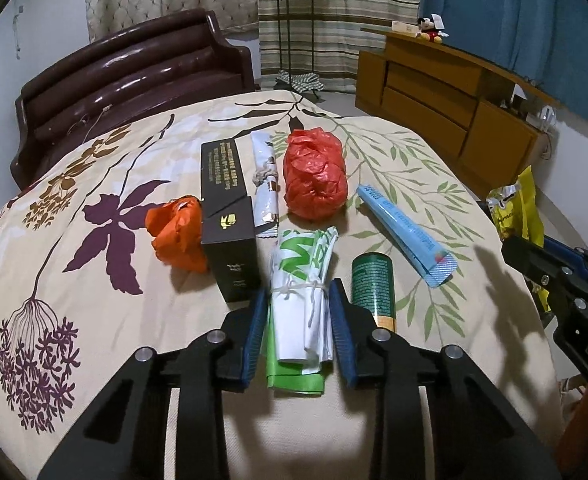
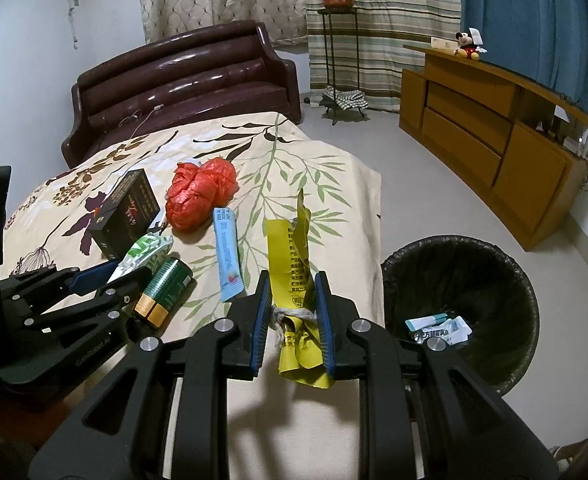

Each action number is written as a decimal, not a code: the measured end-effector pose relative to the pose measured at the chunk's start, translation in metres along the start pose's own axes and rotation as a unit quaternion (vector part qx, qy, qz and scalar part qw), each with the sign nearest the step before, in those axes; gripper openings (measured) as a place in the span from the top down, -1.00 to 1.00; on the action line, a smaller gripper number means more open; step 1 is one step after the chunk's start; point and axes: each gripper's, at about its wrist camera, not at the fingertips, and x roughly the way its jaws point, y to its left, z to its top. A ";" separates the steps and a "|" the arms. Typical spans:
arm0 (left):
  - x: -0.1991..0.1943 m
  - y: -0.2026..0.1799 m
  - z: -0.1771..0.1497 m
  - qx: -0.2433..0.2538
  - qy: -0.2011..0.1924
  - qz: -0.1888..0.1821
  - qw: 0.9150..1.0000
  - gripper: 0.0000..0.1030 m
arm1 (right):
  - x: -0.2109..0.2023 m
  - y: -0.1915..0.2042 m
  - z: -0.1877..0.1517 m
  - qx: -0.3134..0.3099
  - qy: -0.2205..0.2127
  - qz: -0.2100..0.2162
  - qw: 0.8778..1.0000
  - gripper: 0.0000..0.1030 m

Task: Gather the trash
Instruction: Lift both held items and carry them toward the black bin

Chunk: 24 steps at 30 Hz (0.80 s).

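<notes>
A green and white wrapper bundle [image 1: 300, 312] tied with string lies on the floral bedspread [image 1: 94, 280]. My left gripper [image 1: 298, 288] has its blue pads against both sides of it. My right gripper [image 2: 292, 276] is shut on a yellow wrapper [image 2: 294, 264] bound with twine, held above the bed's near right edge beside a black-lined bin [image 2: 454, 264]. On the bed lie a red plastic bag [image 1: 314, 174], an orange crumpled wrapper [image 1: 178, 232], a black box [image 1: 228, 216], a white sachet [image 1: 266, 182], a blue sachet [image 1: 404, 232] and a green can [image 1: 374, 288].
The bin on the floor right of the bed holds a few white and teal packets [image 2: 438, 330]. A dark brown headboard [image 2: 182, 80] closes the far end. A wooden cabinet [image 2: 486, 132] lines the right wall, with a plant stand [image 2: 340, 52] by the curtains.
</notes>
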 end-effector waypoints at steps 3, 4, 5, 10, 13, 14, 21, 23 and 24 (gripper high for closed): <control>-0.002 -0.001 -0.001 -0.001 -0.003 -0.003 1.000 0.40 | 0.000 0.000 0.000 0.000 0.000 0.000 1.000 0.59; -0.003 -0.001 -0.001 0.000 -0.004 -0.003 1.000 0.40 | 0.000 0.000 0.000 0.000 0.001 -0.001 1.000 0.59; -0.005 -0.001 -0.002 0.000 -0.006 -0.004 1.000 0.40 | 0.000 0.000 0.000 0.000 0.000 -0.001 1.000 0.59; -0.014 -0.003 -0.003 -0.003 -0.016 -0.008 1.000 0.40 | -0.001 -0.001 -0.001 -0.003 -0.002 -0.005 1.000 0.59; -0.022 -0.002 -0.003 -0.006 -0.024 -0.009 1.000 0.40 | -0.003 -0.001 -0.001 -0.005 -0.005 -0.009 1.000 0.59; -0.024 -0.002 -0.002 -0.007 -0.027 -0.009 1.000 0.40 | -0.004 -0.001 -0.001 -0.005 -0.007 -0.011 1.000 0.59; -0.038 -0.008 0.005 -0.007 -0.052 -0.007 0.999 0.40 | -0.015 -0.007 0.000 -0.003 -0.020 -0.026 0.999 0.59; -0.040 -0.014 0.008 -0.002 -0.058 -0.008 0.998 0.40 | -0.018 -0.009 0.000 -0.003 -0.023 -0.034 0.999 0.59; -0.041 -0.016 0.009 0.000 -0.060 -0.008 0.998 0.40 | -0.019 -0.011 -0.001 -0.003 -0.024 -0.039 0.999 0.59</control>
